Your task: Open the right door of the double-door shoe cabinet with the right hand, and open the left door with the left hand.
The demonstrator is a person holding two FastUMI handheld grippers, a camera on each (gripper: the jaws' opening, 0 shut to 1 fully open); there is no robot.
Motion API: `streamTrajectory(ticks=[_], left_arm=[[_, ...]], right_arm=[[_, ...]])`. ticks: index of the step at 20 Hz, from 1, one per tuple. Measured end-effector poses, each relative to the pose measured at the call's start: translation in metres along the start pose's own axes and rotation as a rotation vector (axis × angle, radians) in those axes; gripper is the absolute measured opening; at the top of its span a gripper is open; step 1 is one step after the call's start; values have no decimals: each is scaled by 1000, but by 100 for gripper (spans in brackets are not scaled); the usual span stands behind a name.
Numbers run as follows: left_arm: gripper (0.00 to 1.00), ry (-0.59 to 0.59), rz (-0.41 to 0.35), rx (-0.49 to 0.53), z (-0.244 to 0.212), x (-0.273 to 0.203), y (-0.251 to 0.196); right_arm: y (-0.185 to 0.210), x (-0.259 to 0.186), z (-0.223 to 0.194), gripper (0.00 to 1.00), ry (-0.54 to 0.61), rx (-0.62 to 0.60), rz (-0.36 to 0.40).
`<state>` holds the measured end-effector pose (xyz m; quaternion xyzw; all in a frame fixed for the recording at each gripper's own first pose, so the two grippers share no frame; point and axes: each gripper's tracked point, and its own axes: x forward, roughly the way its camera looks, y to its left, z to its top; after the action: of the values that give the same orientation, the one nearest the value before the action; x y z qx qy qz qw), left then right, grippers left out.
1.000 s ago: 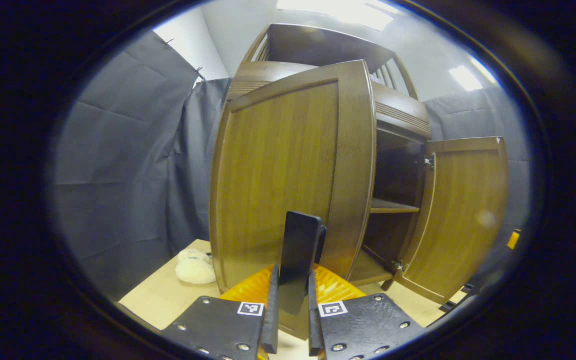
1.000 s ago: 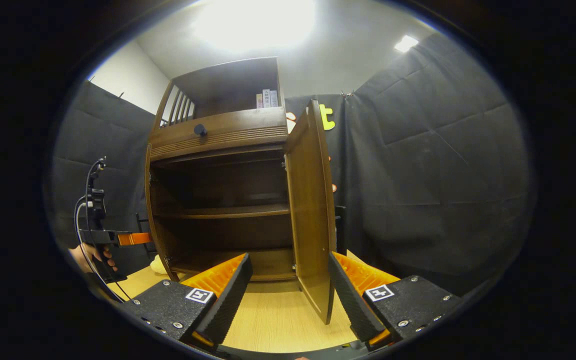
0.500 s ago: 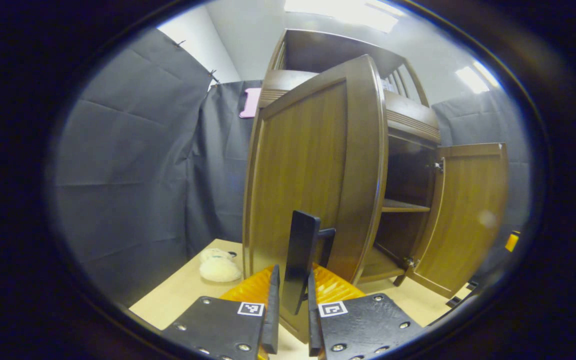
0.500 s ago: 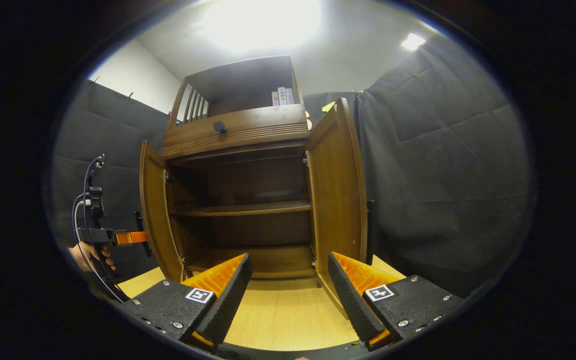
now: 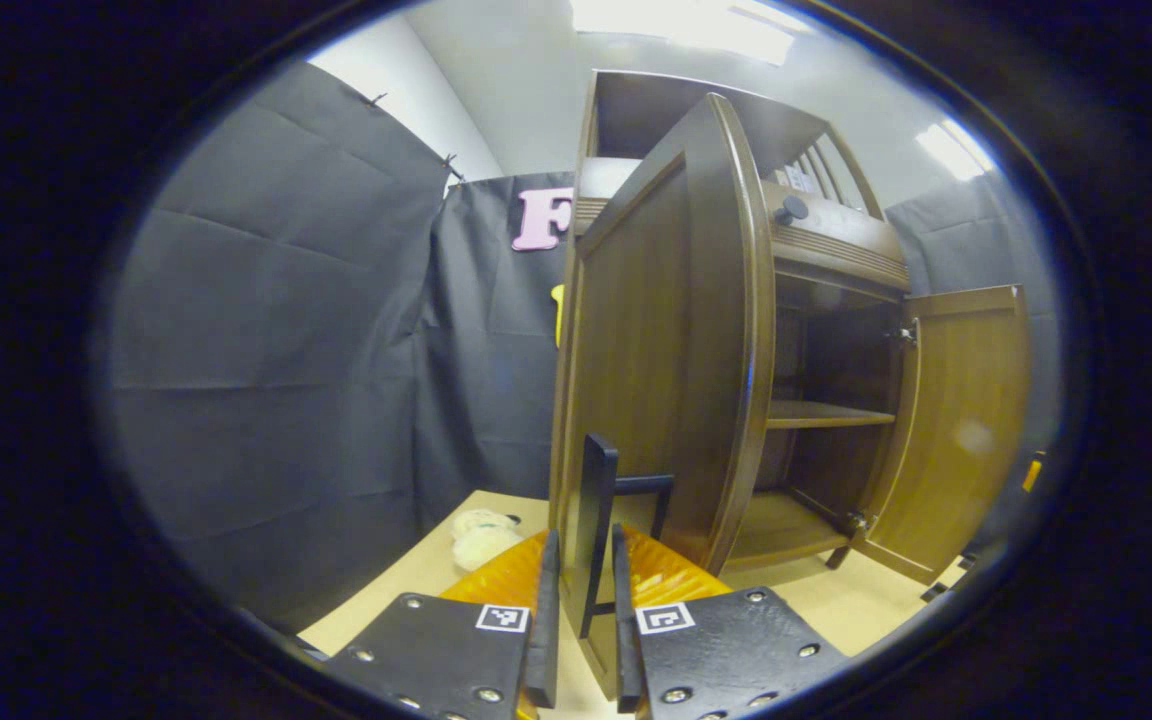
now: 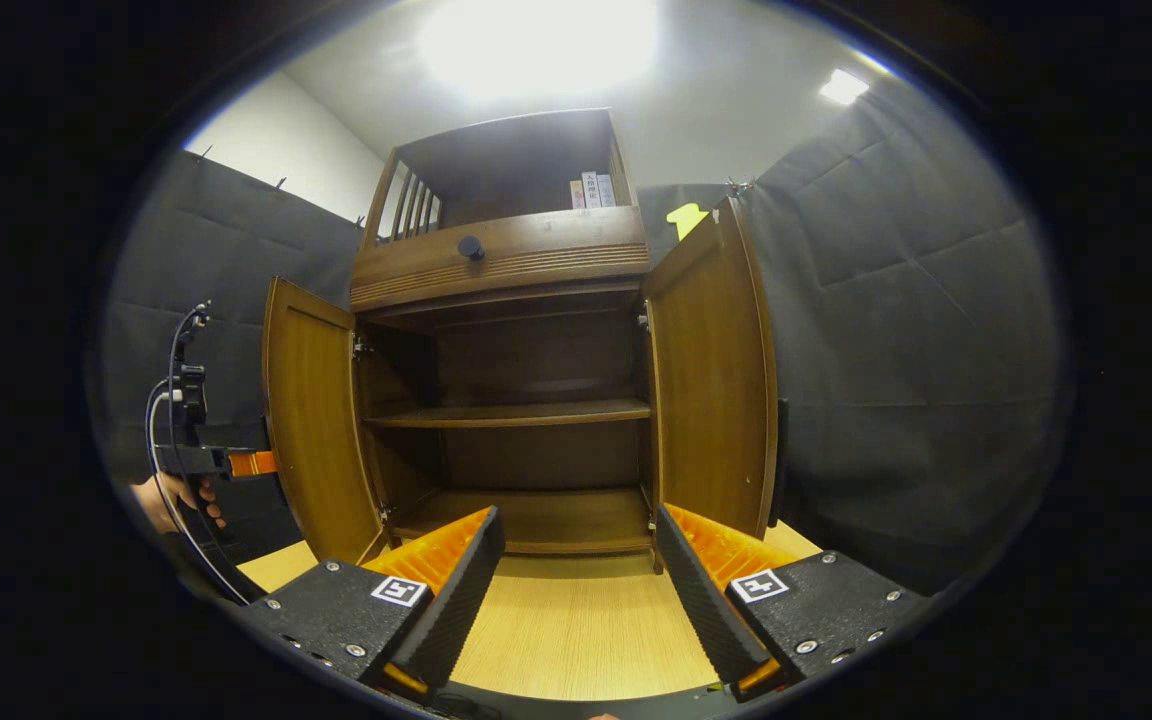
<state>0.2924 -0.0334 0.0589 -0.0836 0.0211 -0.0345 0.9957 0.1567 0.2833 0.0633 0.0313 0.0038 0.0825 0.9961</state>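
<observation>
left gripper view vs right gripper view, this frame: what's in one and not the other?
Left gripper view: the left gripper shut on the handle of the left door, and a fluffy white item.
Right gripper view: the right gripper open, holding nothing; a hand holding the left gripper; books up top.
Both: left door and right door open, inner shelf, drawer knob.

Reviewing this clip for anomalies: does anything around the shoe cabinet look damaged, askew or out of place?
Nothing looks damaged or askew. Both the left door and right door stand open on an empty-looking cabinet. One small oddity: a pale fluffy object lies on the floor beside the cabinet; I cannot tell what it is.
</observation>
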Motion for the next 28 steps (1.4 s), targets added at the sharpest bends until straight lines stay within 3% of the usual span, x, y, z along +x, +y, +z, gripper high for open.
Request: streamTrajectory(ticks=[3, 8, 12, 13, 14, 17, 18, 19, 20, 21, 28], left_arm=[[19, -2, 31, 11, 2, 0, 3], [29, -15, 95, 16, 3, -2, 7], [29, -22, 136, 51, 4, -2, 11], [19, -26, 154, 60, 6, -3, 12], [29, -33, 175, 67, 7, -4, 13], [29, -45, 227, 90, 14, -11, 15], [24, -54, 248, 95, 18, -14, 17], [29, -62, 260, 97, 22, -17, 17], [19, -67, 249, 89, 25, -21, 12], [29, -71, 256, 88, 30, -26, 12], [26, -138, 195, 89, 67, -91, -25]], right_arm=[[6, 0, -1, 92, 5, -6, 9], [11, -5, -3, 94, 5, -4, 22], [11, -7, 5, 94, -3, -5, 44], [10, -8, 7, 94, -6, -7, 48], [9, -9, 9, 94, -8, -7, 51], [4, -12, 19, 94, -14, -2, 70], [3, -14, 21, 92, -10, -3, 78], [1, -15, 23, 94, -6, -1, 80], [-1, -19, 28, 94, -10, 7, 82], [-1, -23, 34, 94, -22, 21, 84], [-6, -55, 49, 94, -38, 40, 76]])
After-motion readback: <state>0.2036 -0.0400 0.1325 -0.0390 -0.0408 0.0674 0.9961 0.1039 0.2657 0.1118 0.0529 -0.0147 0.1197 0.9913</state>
